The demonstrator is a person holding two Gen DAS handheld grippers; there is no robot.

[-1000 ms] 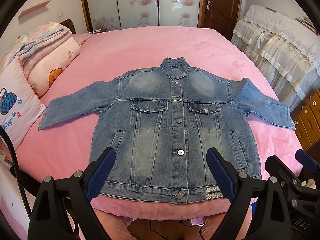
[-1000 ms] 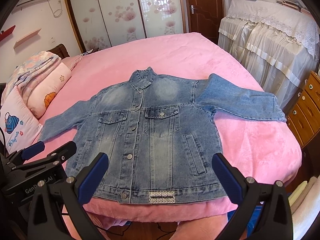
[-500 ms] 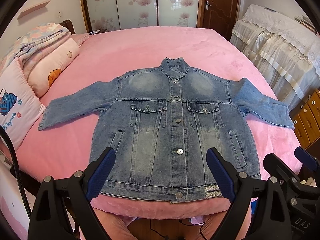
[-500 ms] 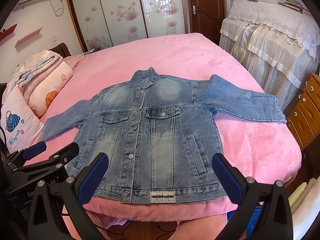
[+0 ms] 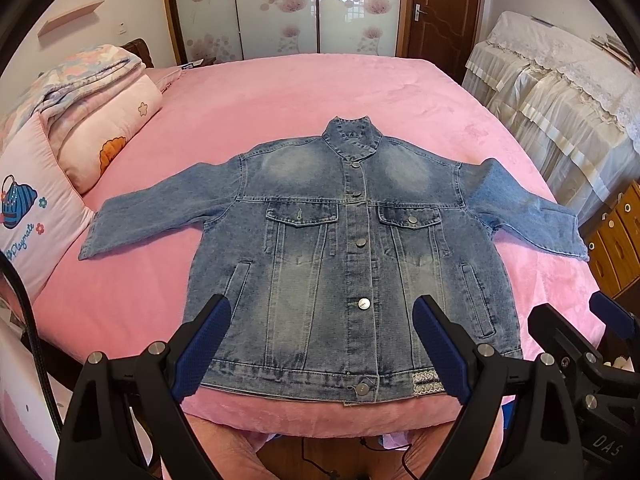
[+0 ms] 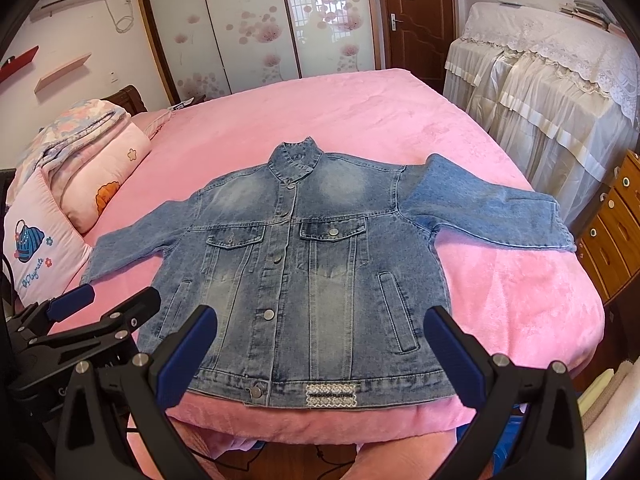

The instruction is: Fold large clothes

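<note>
A blue denim jacket (image 5: 352, 248) lies flat, front up and buttoned, on the pink bed (image 5: 304, 96), with both sleeves spread out and its hem at the near edge. It also shows in the right wrist view (image 6: 312, 260). My left gripper (image 5: 320, 344) is open and empty, held above the jacket's hem. My right gripper (image 6: 320, 352) is open and empty too, above the hem a little to the right. Each gripper appears at the edge of the other's view: the right one (image 5: 576, 344) and the left one (image 6: 100, 312).
Pillows and a folded quilt (image 5: 80, 120) lie along the bed's left side. Lace-covered furniture (image 5: 560, 92) and a wooden drawer chest (image 5: 616, 240) stand to the right. Sliding wardrobe doors (image 5: 280, 8) and a door are behind the bed.
Both grippers have drifted slightly; the jacket sits a touch higher in the views. Nothing was grasped and the jacket has not moved.
</note>
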